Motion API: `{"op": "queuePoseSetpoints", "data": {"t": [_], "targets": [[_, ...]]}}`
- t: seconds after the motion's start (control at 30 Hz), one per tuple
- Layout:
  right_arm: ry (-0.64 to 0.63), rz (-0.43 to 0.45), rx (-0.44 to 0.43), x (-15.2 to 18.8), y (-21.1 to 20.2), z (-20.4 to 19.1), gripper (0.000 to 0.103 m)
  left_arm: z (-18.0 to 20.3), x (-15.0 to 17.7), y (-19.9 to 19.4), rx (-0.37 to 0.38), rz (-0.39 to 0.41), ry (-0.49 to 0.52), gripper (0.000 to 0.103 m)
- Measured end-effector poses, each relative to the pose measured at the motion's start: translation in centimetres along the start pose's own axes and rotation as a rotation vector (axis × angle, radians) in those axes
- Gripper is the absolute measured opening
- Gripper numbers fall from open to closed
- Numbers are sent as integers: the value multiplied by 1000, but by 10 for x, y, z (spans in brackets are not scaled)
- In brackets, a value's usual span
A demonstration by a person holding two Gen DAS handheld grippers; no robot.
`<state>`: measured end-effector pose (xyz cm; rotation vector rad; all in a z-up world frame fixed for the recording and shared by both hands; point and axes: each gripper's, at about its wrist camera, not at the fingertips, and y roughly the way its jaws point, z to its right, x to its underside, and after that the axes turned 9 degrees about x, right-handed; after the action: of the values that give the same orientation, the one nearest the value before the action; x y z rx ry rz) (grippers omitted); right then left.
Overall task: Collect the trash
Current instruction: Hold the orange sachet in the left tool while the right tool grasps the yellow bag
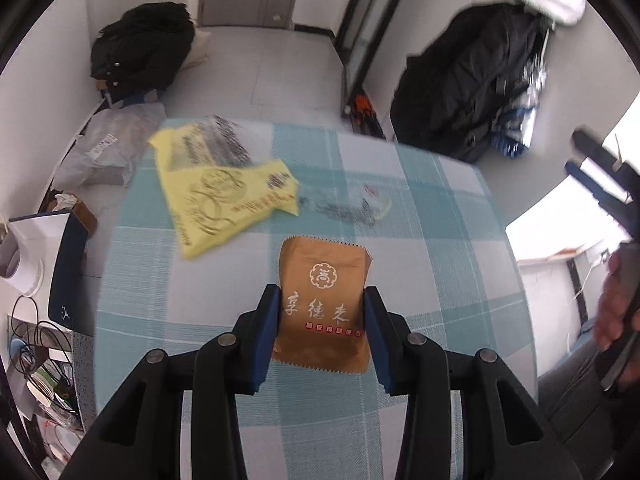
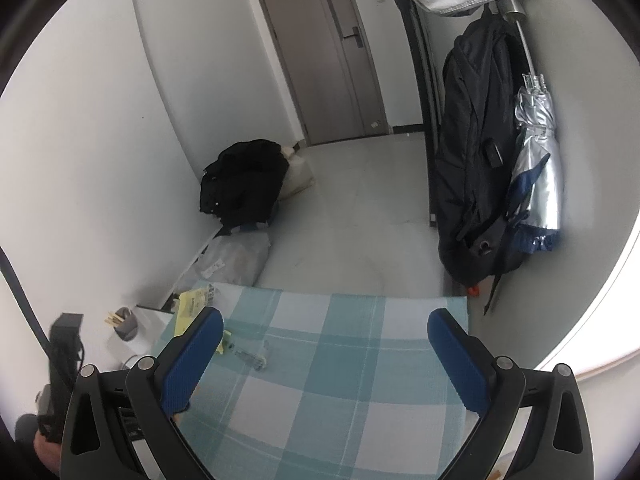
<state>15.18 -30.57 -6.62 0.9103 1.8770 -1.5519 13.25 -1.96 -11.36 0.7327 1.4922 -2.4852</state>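
My left gripper is shut on a brown paper snack wrapper with white characters, its pads pressing both side edges above the checked tablecloth. A yellow plastic bag lies crumpled at the table's far left, also seen in the right wrist view. A clear crumpled wrapper lies beyond the brown one and shows in the right wrist view. My right gripper is open and empty above the table's near right part; it shows at the left wrist view's right edge.
A black coat and a clear bag sit on the floor by the left wall. A black backpack and a silver umbrella hang at the right. A side table with a grey cup stands to the left.
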Motion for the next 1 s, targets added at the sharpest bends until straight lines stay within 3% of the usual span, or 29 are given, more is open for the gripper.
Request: {"op": "queuePoseSetpoints", "data": {"t": [0.2,0.4,0.57,0.77,1.0], "targets": [[-2,-160,-98,9,35,-34,103,-32,-1,-40,11,113,-63,36],[-98,-196,-158,3,71,-99,103,-57,-2,-69,27,203,-131,36],[-203,-289,-191,11,124,-161,103,-77,5,-88,28,255,-175,36],[-385,-348,-140,38,173,-226,103,-105,11,-101,49,294,-255,36],[-538,-375,-11,71,197,-256,101,-121,15,-105,69,300,-303,36]]}}
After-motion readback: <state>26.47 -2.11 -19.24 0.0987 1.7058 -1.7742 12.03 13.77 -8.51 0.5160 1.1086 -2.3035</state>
